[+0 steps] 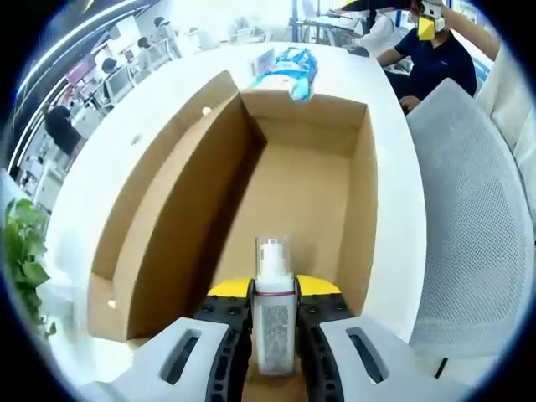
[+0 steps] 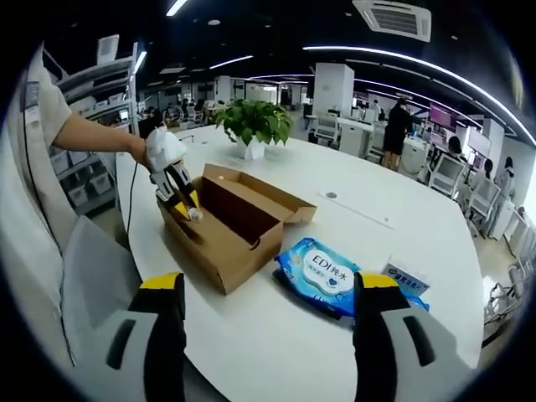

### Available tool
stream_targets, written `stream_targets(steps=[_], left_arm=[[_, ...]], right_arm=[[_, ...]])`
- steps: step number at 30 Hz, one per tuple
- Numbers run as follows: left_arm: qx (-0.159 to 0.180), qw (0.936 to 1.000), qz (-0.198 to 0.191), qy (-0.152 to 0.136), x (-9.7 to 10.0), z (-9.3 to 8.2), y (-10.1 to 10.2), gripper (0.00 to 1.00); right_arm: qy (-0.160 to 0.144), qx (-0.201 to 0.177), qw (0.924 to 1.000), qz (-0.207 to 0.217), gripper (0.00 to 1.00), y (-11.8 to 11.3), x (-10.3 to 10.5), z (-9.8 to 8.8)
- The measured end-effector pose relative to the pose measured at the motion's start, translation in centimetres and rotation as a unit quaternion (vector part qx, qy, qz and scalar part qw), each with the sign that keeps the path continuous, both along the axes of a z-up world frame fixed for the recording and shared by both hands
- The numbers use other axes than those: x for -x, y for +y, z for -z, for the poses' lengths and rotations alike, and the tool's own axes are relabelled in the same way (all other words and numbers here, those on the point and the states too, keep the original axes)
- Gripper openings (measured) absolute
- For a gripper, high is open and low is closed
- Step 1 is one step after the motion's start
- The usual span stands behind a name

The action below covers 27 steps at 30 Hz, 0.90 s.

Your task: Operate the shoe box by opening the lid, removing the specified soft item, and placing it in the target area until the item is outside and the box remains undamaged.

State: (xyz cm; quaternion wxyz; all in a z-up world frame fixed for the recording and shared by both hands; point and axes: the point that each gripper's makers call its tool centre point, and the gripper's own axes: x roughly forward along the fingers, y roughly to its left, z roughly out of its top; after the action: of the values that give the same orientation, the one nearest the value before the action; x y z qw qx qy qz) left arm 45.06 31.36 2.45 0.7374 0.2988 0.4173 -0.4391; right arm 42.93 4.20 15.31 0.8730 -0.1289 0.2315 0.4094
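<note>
An open brown cardboard shoe box [image 1: 289, 180] lies on the white table, its lid flap [image 1: 159, 176] folded out to the left. My left gripper [image 1: 274, 322] is shut on a small clear bottle [image 1: 274, 310] with a white cap, held upright over the box's near end. In the right gripper view the same box [image 2: 230, 222] sits mid-table, with the left gripper [image 2: 180, 197] and bottle at its left end, held by a person's hand. My right gripper [image 2: 268, 327] stands open, above the table's near edge. A blue wet-wipes pack [image 2: 322, 276] lies right of the box.
A potted green plant [image 2: 254, 126] stands behind the box. A small flat box [image 2: 406, 280] lies beside the wipes pack [image 1: 289, 71]. A grey mesh chair [image 1: 469, 226] stands beside the table. People sit and stand at desks farther back.
</note>
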Motion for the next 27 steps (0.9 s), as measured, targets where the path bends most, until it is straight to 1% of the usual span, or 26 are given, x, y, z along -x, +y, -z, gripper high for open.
stream_targets(steps=[9, 12, 18, 21, 27], left_arm=[[0.011, 0.9999, 0.003, -0.013, 0.2, -1.5, -0.7, 0.16], [0.018, 0.9997, 0.004, -0.017, 0.1, -2.0, -1.0, 0.16], [0.028, 0.9992, 0.013, -0.024, 0.2, -3.0, -1.9, 0.16], [0.032, 0.9990, 0.015, -0.027, 0.2, -3.4, -2.2, 0.16], [0.042, 0.9980, 0.029, -0.036, 0.5, -4.5, -3.6, 0.16]], right_arm=[[-0.001, 0.003, 0.9996, -0.028, 0.74, 1.7, 0.2, 0.1], [0.000, 0.011, 0.9991, -0.042, 0.70, 2.2, 0.3, 0.3], [-0.008, 0.010, 0.9983, -0.057, 0.69, 3.3, 0.0, 0.1], [-0.012, 0.010, 0.9977, -0.066, 0.67, 3.9, 0.0, 0.1], [-0.013, 0.007, 0.9965, -0.083, 0.65, 5.2, 0.3, 0.2]])
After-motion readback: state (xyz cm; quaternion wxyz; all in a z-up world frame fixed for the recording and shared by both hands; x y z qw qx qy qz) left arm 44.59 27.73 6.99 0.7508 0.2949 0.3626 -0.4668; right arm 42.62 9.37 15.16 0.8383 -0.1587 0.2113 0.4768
